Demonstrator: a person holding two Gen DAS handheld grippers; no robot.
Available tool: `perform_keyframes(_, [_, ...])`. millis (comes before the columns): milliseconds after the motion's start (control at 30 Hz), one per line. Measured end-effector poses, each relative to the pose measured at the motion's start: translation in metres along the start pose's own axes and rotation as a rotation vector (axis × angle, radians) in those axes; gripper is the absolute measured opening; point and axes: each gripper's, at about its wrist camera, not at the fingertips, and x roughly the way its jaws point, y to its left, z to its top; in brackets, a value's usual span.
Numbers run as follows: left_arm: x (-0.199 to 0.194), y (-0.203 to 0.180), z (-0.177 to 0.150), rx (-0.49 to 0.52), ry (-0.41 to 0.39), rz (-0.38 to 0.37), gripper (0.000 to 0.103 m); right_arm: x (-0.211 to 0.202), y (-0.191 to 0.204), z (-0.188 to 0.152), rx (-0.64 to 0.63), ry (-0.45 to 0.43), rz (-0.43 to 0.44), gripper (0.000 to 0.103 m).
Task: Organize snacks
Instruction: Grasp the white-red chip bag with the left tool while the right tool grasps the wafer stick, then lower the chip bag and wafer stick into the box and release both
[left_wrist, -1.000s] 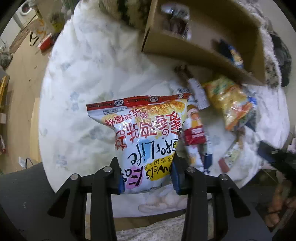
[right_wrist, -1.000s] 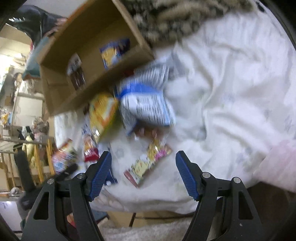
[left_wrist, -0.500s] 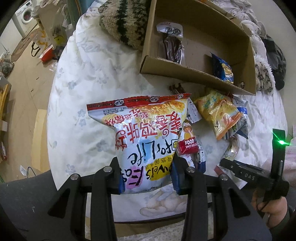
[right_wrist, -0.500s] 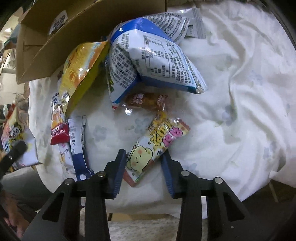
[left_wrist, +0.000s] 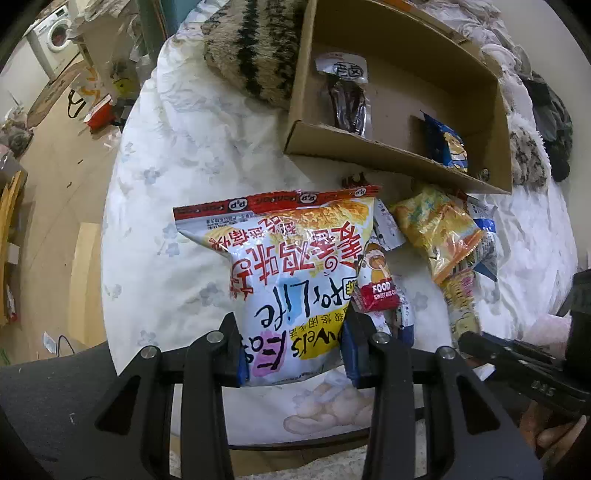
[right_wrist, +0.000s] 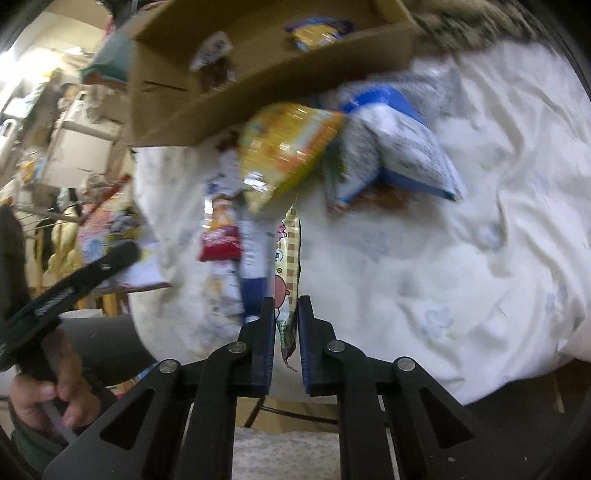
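Observation:
My left gripper (left_wrist: 291, 343) is shut on a large white and red snack bag (left_wrist: 291, 266) and holds it above the bed. My right gripper (right_wrist: 286, 325) is shut on a small yellow candy packet (right_wrist: 288, 266), held edge-on and lifted. The right gripper also shows at the right edge of the left wrist view (left_wrist: 517, 362). A cardboard box (left_wrist: 369, 147) lies open at the back with a dark packet (left_wrist: 349, 99) and a blue packet (left_wrist: 452, 146) inside. A yellow bag (left_wrist: 439, 229), a blue-white bag (right_wrist: 402, 147) and a red-labelled stick pack (left_wrist: 376, 291) lie in front of it.
The snacks lie on a white flowered quilt (left_wrist: 173, 177). A striped furry cushion (left_wrist: 255, 48) sits left of the box. The bed's left edge drops to a wooden floor (left_wrist: 48, 177) with clutter and a washing machine (left_wrist: 55, 35).
My right gripper closed on the small yellow candy packet and lifted it off the quilt, turning it edge-on. My left gripper still holds the large bag, almost unmoved.

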Motion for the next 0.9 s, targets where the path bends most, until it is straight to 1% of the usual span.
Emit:
perform_keyframes(33, [-0.001, 0.001, 0.0, -0.004, -0.003, 0.001, 0.034, -0.003, 0.003, -0.001, -0.009, -0.01, 0.011, 0.012])
perform_keyframes(133, [-0.002, 0.003, 0.001, -0.011, -0.014, -0.002, 0.034, -0.013, 0.016, -0.001, -0.05, -0.077, 0.047, 0.012])
perform_keyframes(300, [-0.013, -0.001, 0.003, 0.003, -0.066, 0.001, 0.034, -0.045, 0.028, 0.005, -0.093, -0.225, 0.139, 0.012])
perform_keyframes(367, [-0.018, -0.004, 0.005, 0.014, -0.094, 0.0, 0.034, -0.053, 0.034, 0.006, -0.114, -0.28, 0.162, 0.012])
perform_keyframes(533, [-0.027, -0.009, 0.008, 0.031, -0.138, -0.01, 0.034, -0.079, 0.038, 0.008, -0.13, -0.411, 0.209, 0.012])
perform_keyframes(667, [-0.041, -0.018, 0.013, 0.05, -0.186, -0.016, 0.034, -0.095, 0.036, 0.014, -0.117, -0.493, 0.22, 0.012])
perform_keyframes(833, [-0.069, -0.037, 0.039, 0.101, -0.261, -0.045, 0.034, -0.115, 0.032, 0.028, -0.091, -0.533, 0.229, 0.012])
perform_keyframes(900, [-0.08, -0.044, 0.056, 0.114, -0.285, -0.061, 0.034, -0.124, 0.032, 0.04, -0.088, -0.557, 0.235, 0.012])
